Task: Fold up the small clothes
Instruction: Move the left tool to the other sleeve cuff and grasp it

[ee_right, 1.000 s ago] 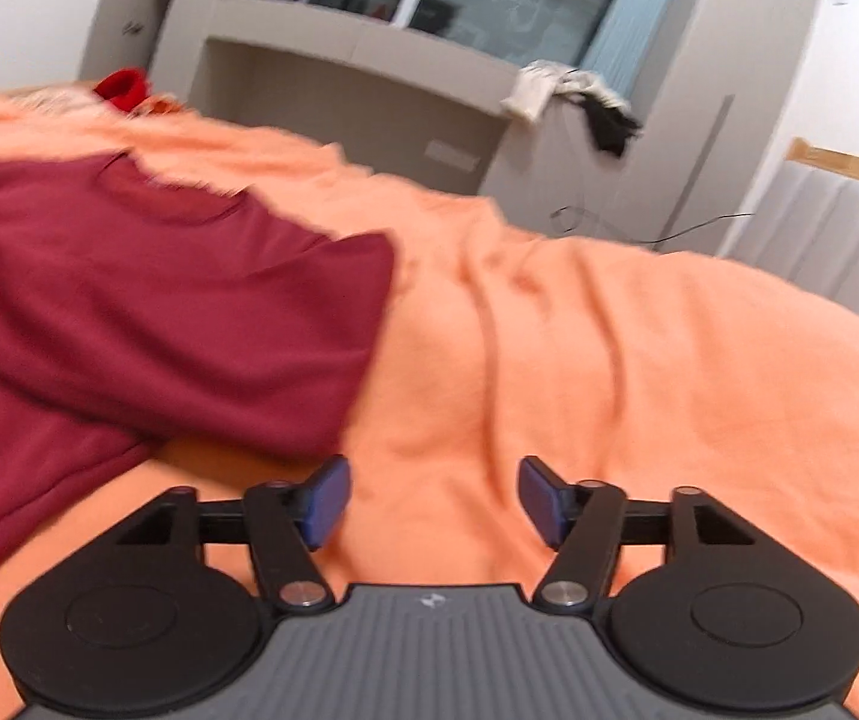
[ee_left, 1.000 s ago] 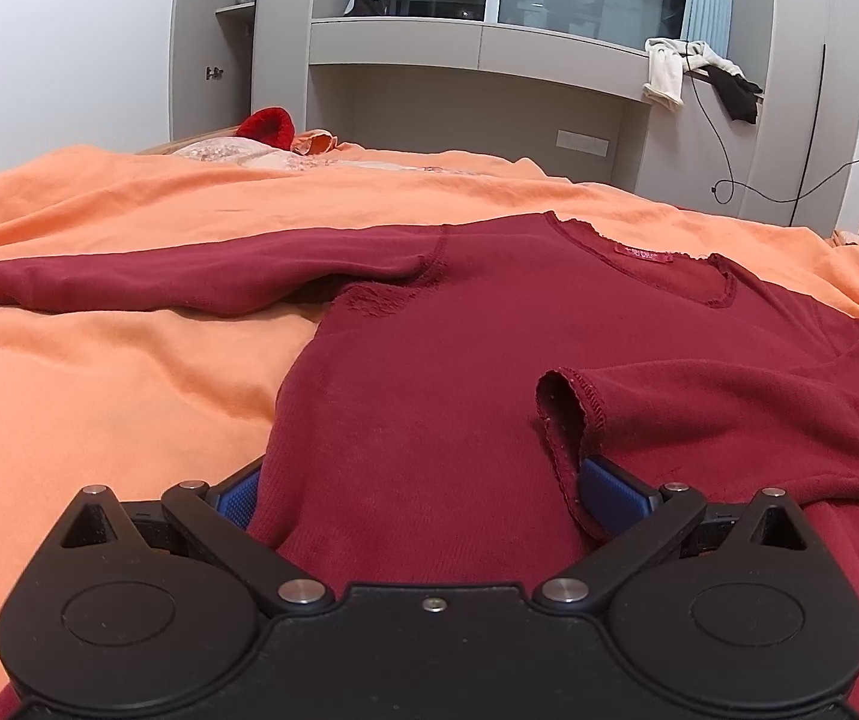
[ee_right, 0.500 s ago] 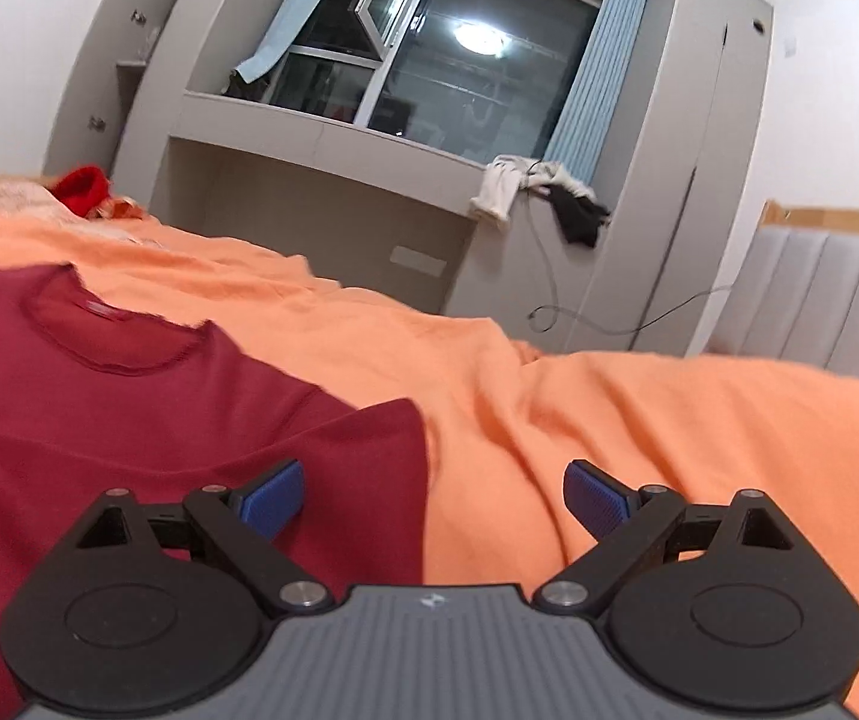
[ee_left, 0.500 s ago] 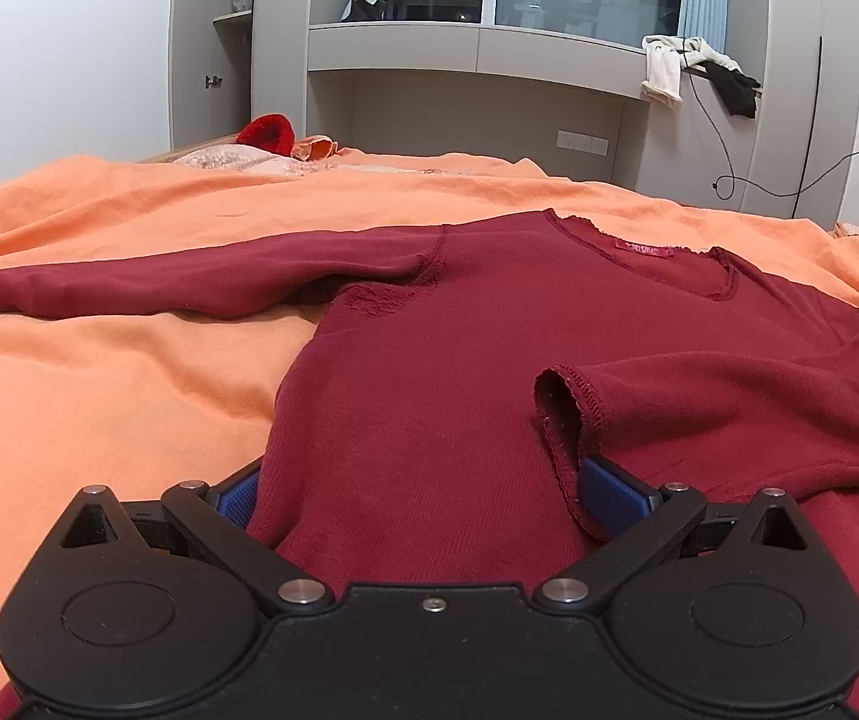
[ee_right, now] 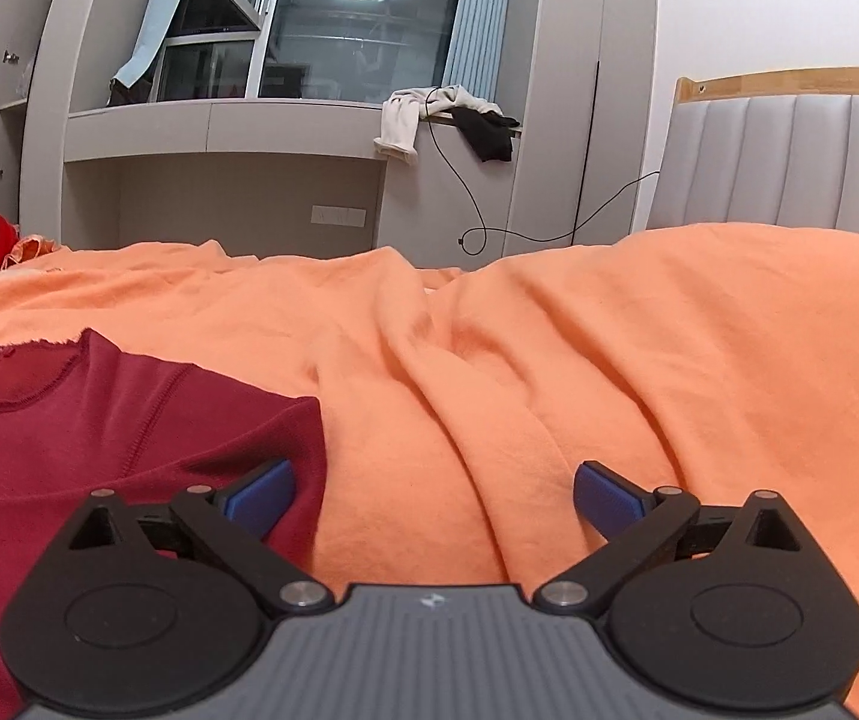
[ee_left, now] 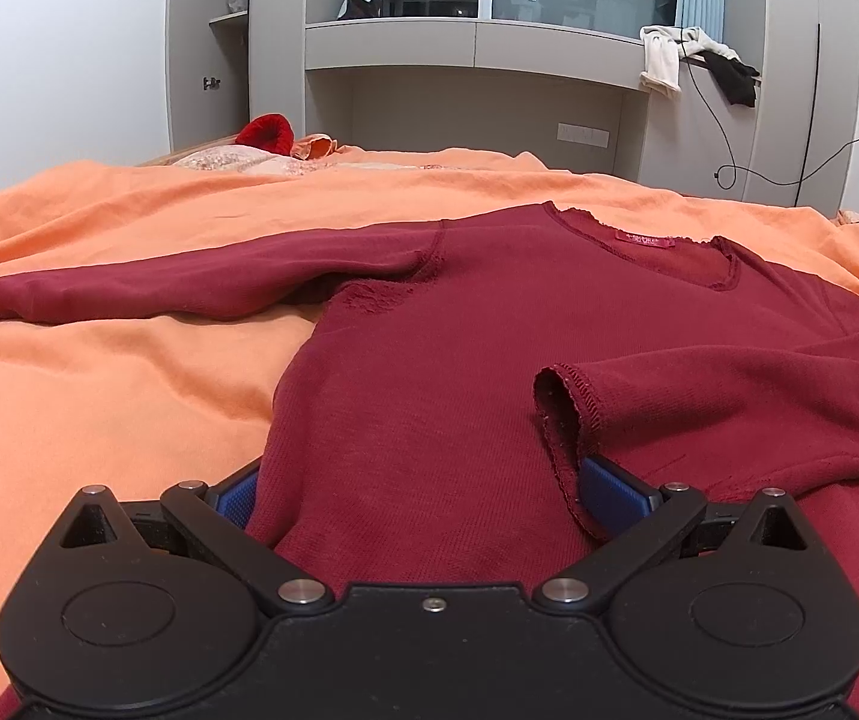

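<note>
A dark red long-sleeved shirt (ee_left: 489, 330) lies flat on the orange bedspread (ee_left: 99, 396), neck away from me. One sleeve (ee_left: 189, 282) stretches out to the left; the other is folded across the body, its cuff (ee_left: 561, 396) lying open near the middle. My left gripper (ee_left: 423, 495) is open wide at the shirt's near hem, cloth lying loose between its blue fingers. In the right wrist view my right gripper (ee_right: 432, 495) has its jaws opening to full width. Its left finger hovers over the shirt's (ee_right: 99, 438) folded right edge, and only bedspread (ee_right: 549, 360) lies between the pads.
A red hat (ee_left: 264, 132) and pale clothes lie at the bed's far edge. Beyond stand grey cabinets (ee_left: 477, 48) with a window, draped garments (ee_right: 447, 120) and a dangling cable. A padded headboard (ee_right: 789, 162) rises at the right. The bedspread is rumpled into folds there.
The right gripper's jaws have widened, its view has rolled level, and it has shifted so the shirt's edge sits at its left finger. The left gripper and shirt stayed still.
</note>
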`<action>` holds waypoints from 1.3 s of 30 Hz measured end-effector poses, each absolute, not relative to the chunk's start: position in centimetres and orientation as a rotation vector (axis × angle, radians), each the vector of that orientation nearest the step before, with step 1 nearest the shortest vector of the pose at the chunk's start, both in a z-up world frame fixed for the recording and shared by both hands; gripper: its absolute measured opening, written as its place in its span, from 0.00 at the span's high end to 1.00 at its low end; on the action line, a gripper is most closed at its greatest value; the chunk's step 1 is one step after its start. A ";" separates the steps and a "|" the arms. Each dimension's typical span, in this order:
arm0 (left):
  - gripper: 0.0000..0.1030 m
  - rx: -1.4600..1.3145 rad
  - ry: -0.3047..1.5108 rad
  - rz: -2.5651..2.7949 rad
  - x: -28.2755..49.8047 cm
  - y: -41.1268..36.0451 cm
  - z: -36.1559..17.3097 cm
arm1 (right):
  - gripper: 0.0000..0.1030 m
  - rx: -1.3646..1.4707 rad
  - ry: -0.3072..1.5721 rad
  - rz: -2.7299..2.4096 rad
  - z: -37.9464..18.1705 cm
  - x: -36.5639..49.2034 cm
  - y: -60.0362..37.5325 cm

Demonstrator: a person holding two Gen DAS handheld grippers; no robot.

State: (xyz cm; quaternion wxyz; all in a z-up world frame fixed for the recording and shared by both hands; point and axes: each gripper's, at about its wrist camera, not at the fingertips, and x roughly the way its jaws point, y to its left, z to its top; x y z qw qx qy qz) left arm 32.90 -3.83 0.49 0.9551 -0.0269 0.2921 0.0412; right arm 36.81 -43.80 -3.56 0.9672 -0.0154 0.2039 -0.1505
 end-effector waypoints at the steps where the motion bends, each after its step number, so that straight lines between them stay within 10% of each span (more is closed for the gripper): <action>1: 0.00 -0.055 0.593 0.084 32.9 -3.9 0.5 | 0.00 -0.023 0.414 -0.302 -3.2 36.7 -43.7; 39: 0.01 -0.512 0.485 0.247 32.0 18.1 2.7 | 0.00 -0.227 0.440 0.361 -0.1 19.6 -24.8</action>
